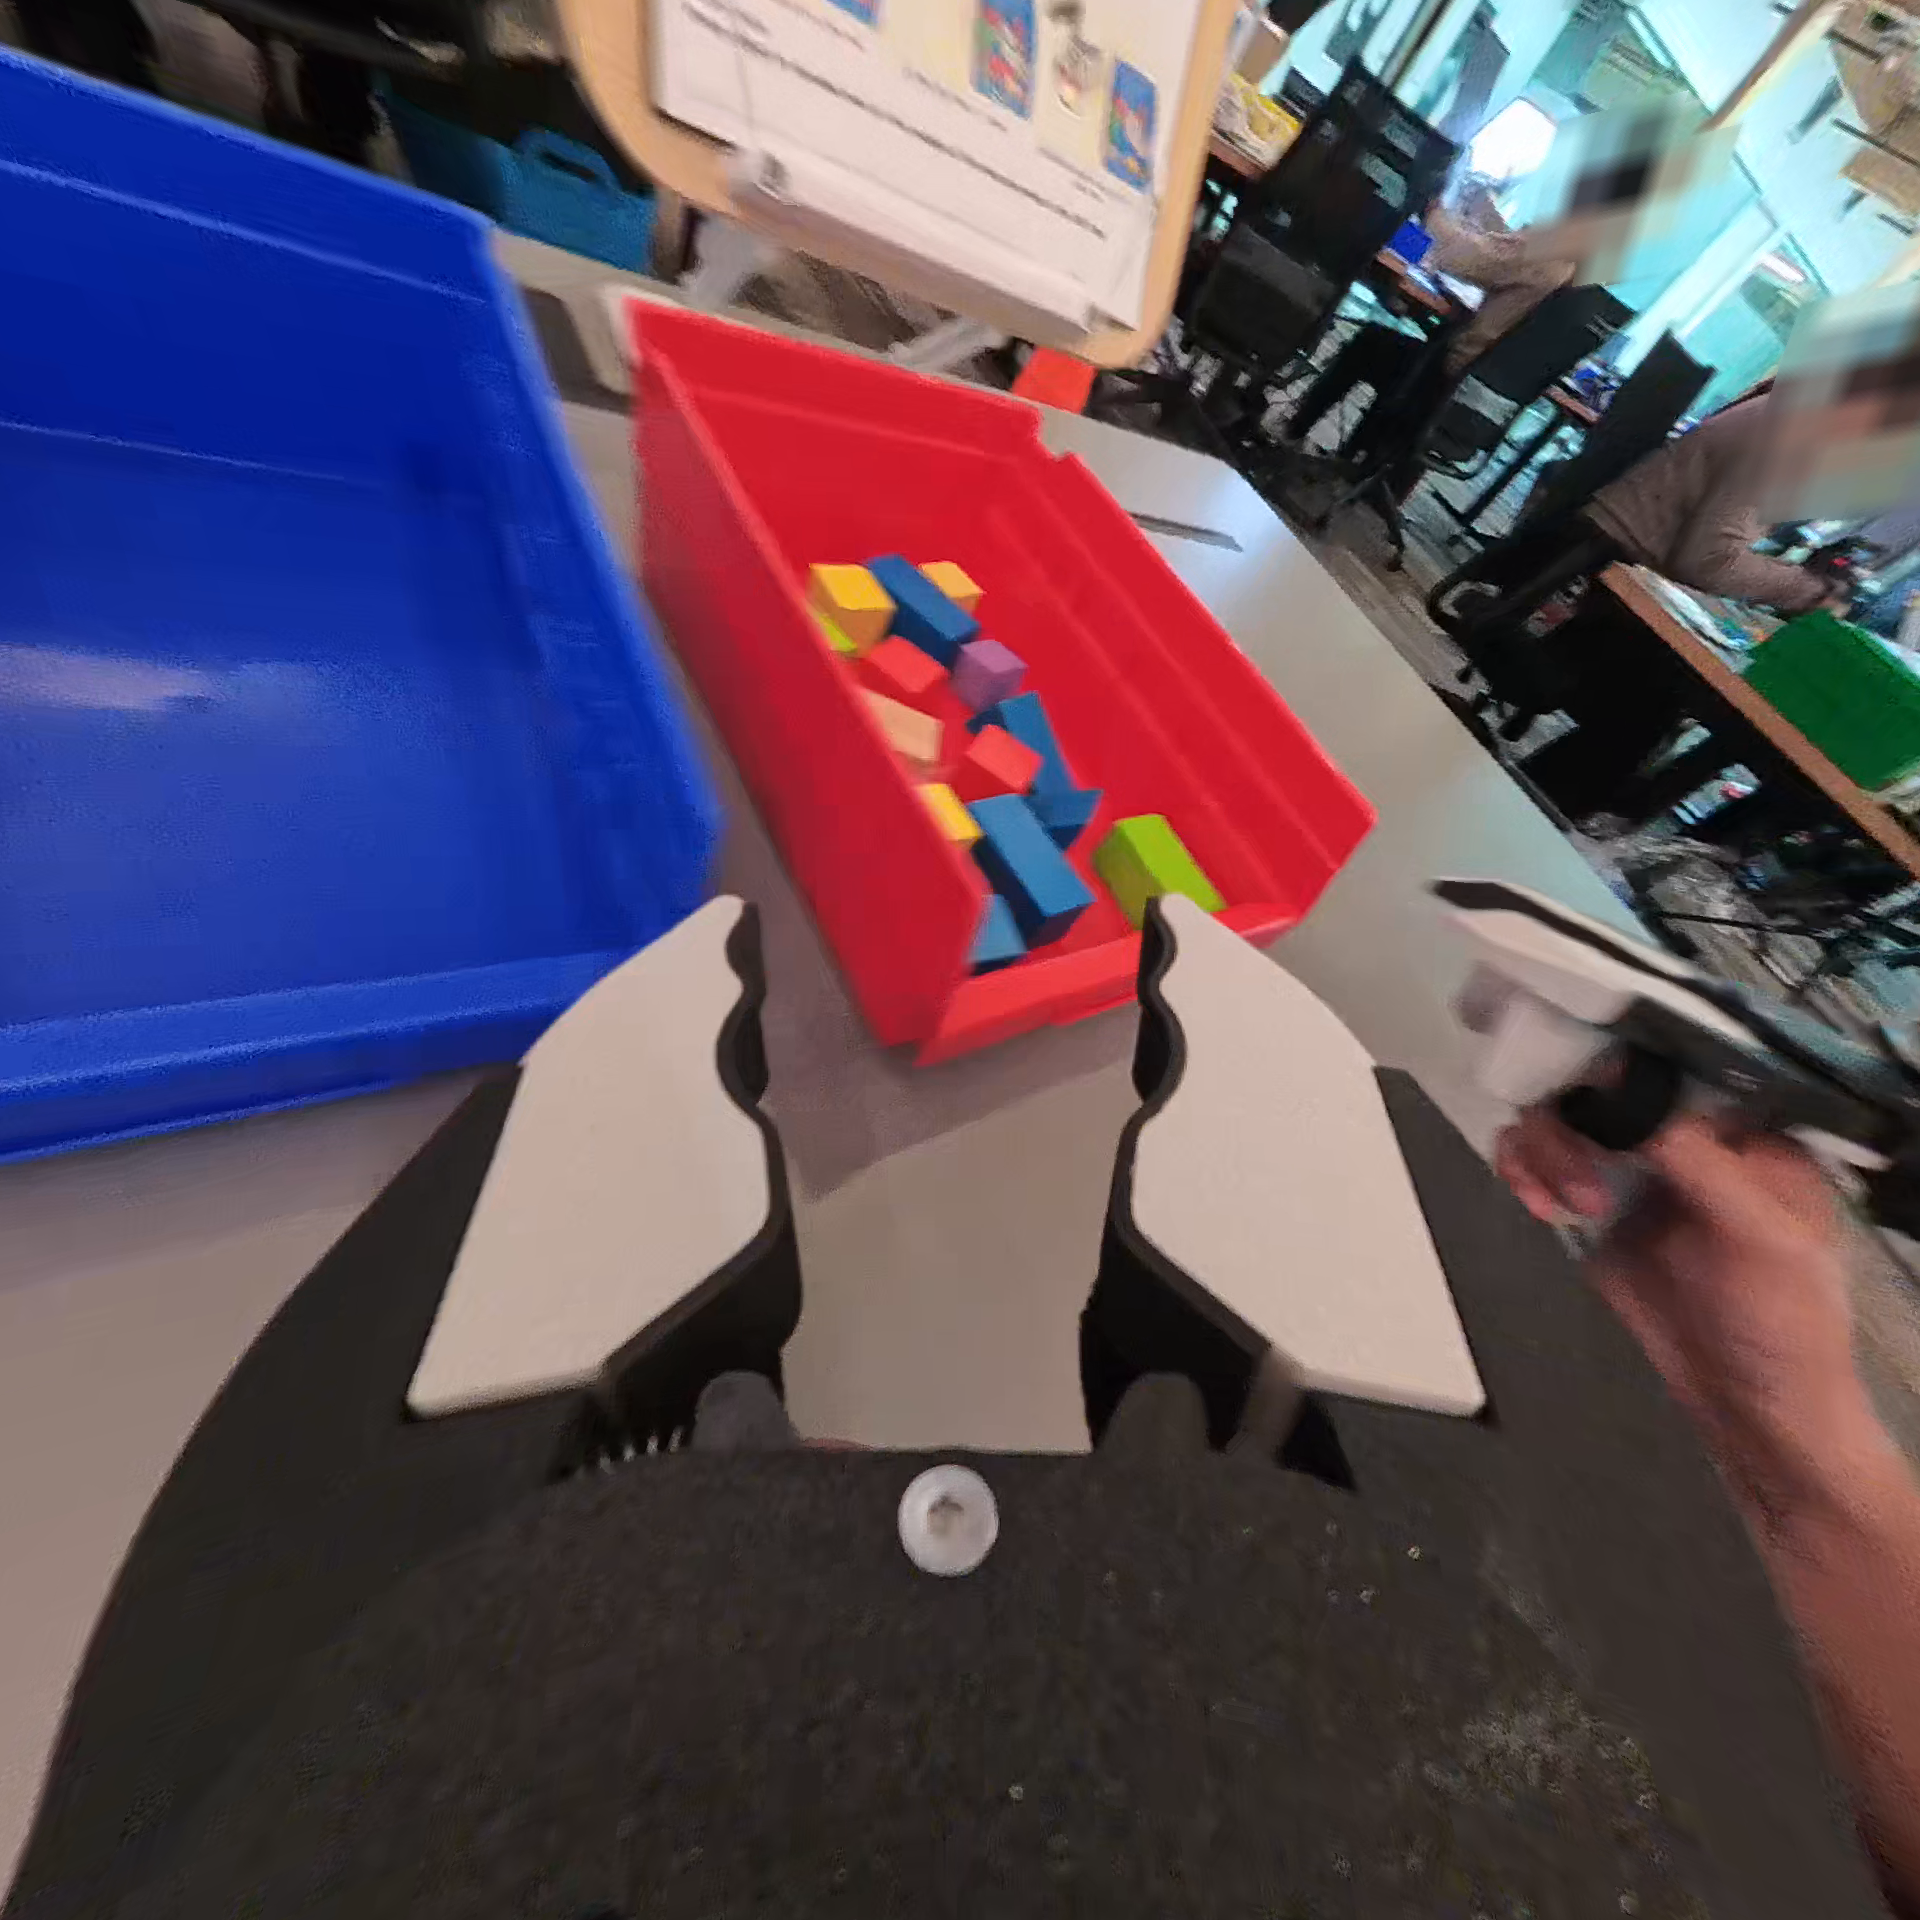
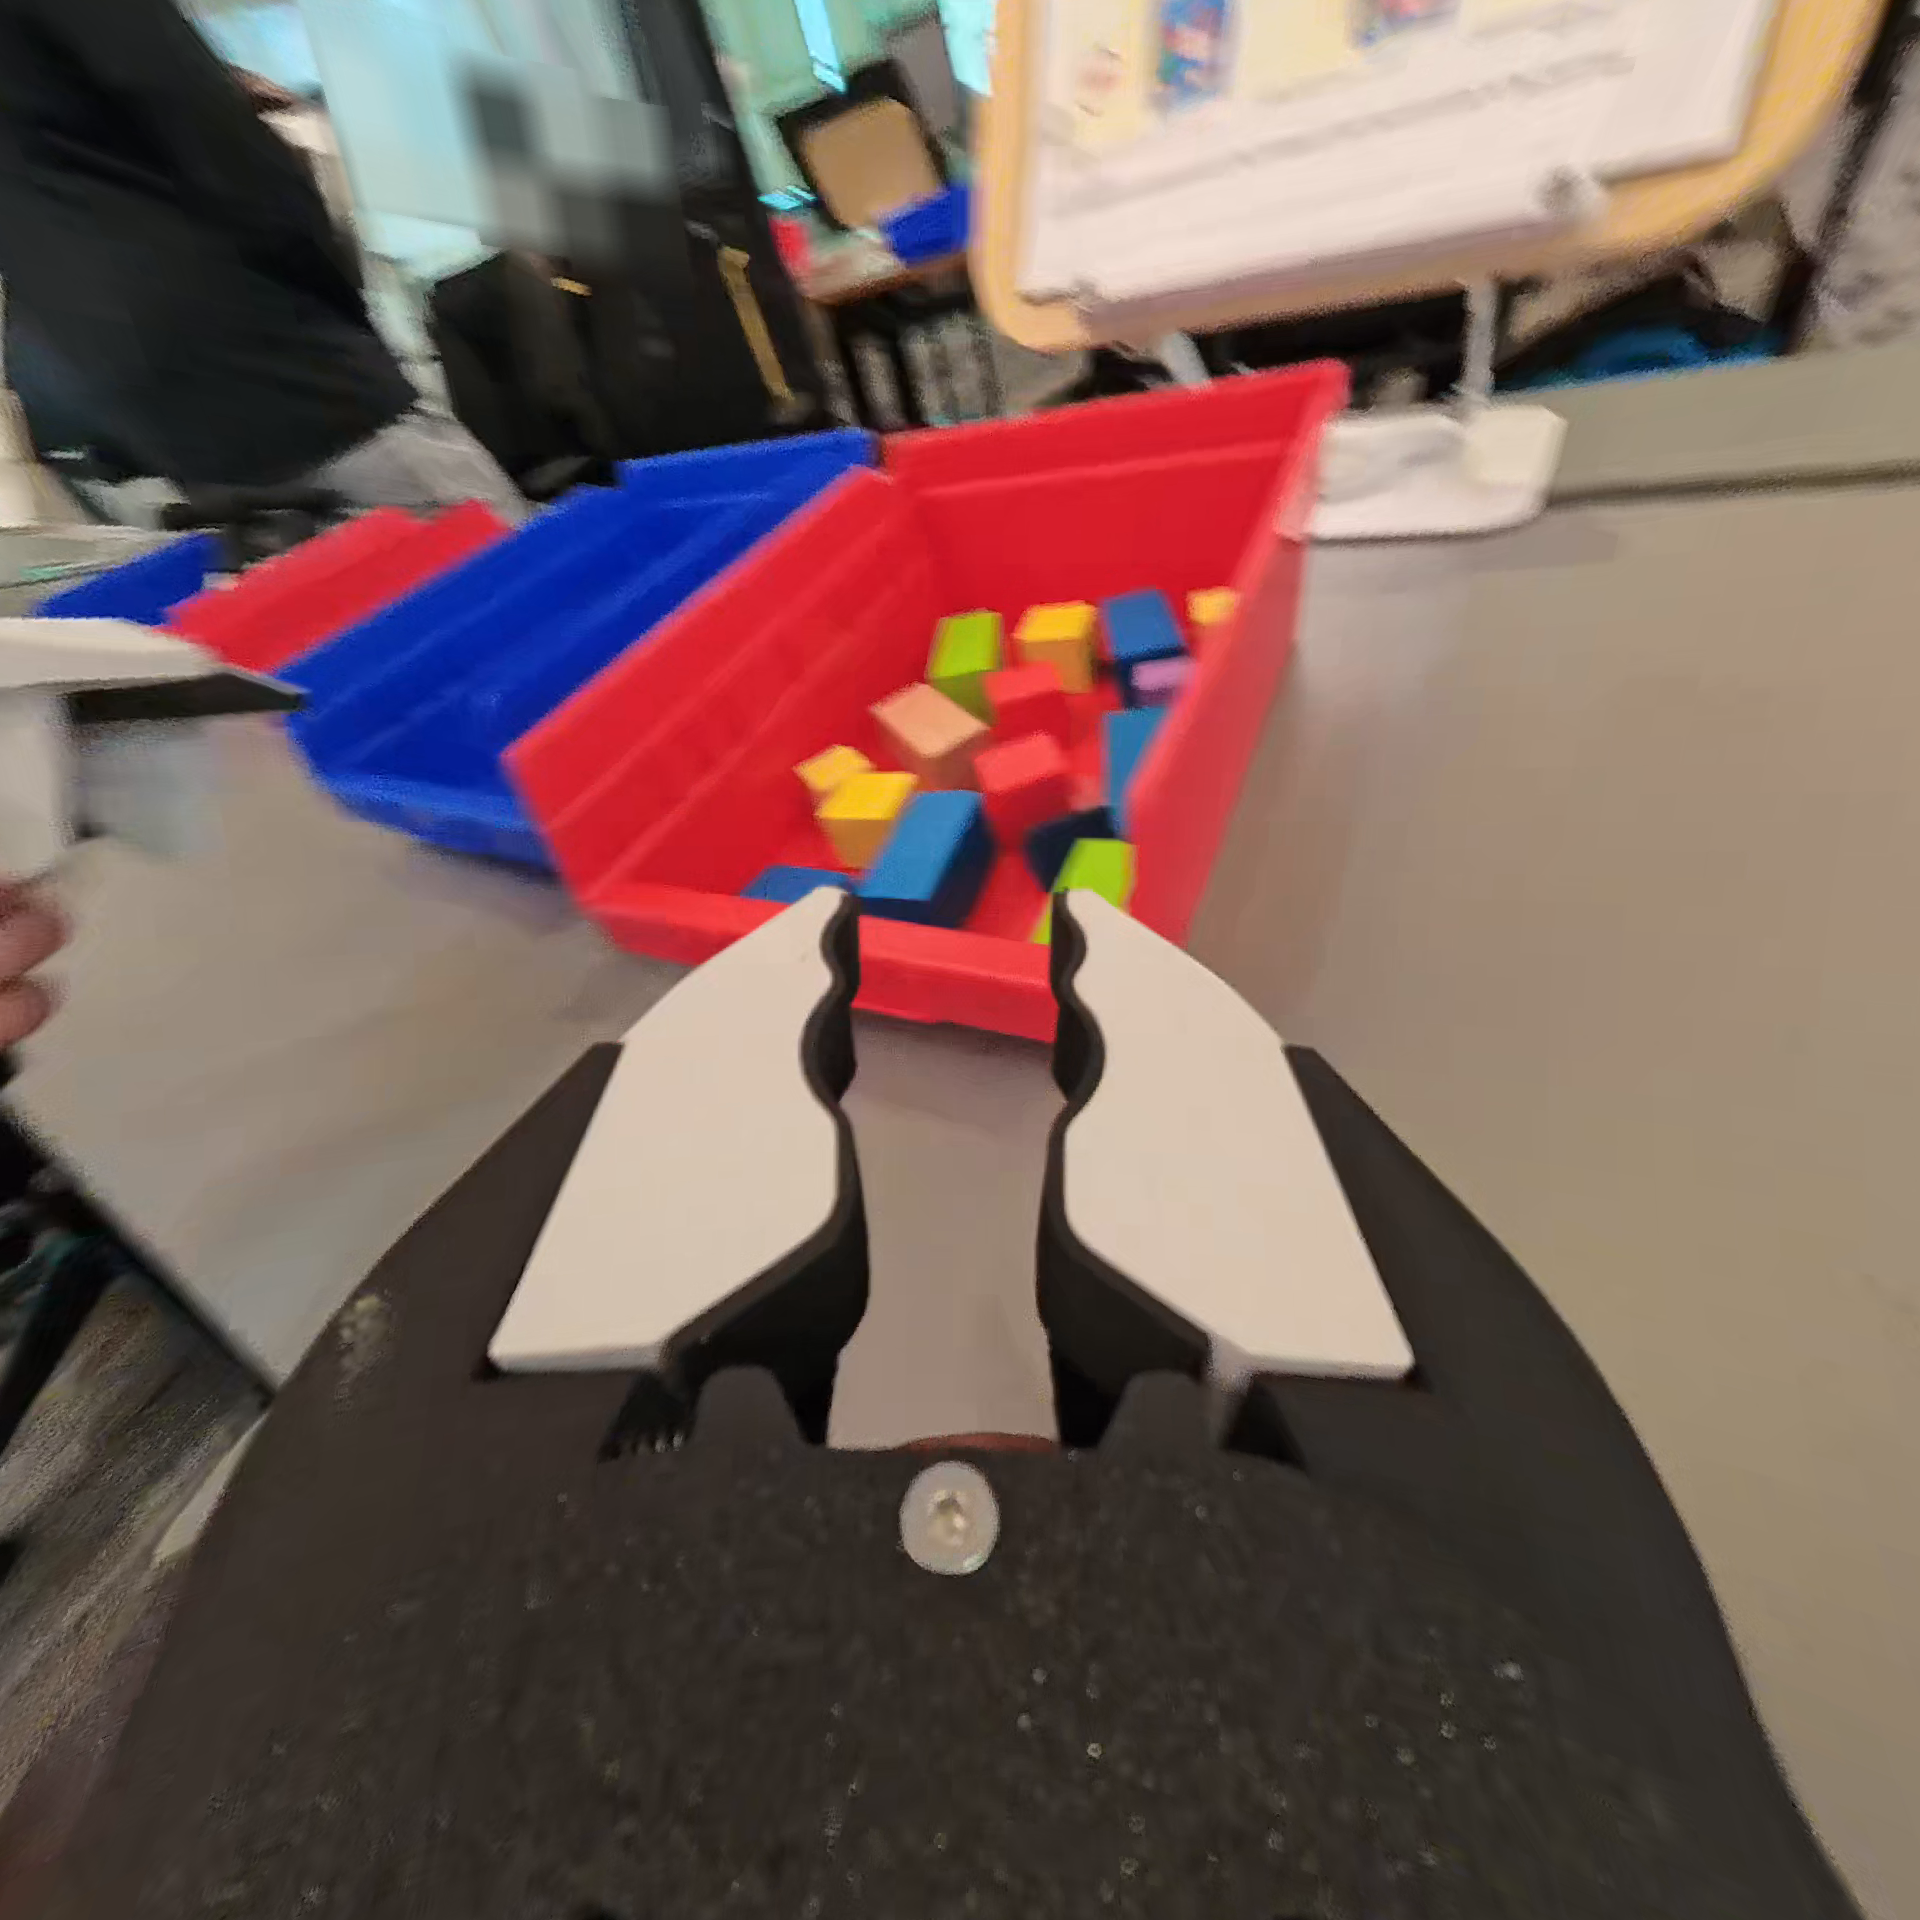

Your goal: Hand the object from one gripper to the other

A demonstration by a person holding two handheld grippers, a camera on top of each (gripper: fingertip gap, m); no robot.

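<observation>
coloured blocks [image 1: 977,748] are seen piled in the red bin [image 1: 1195,665] on the worktop [image 2: 1558,831]; left gripper [image 1: 945,914] and right gripper [image 2: 954,904] are held apart, seemingly empty.

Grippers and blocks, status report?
Left gripper open, empty. Right gripper open, empty. Blocks all in red bin. Nothing blocking.

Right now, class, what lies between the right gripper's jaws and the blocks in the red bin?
In the right wrist view, only the red bin's low front wall separates the open right gripper from the blocks.
</observation>
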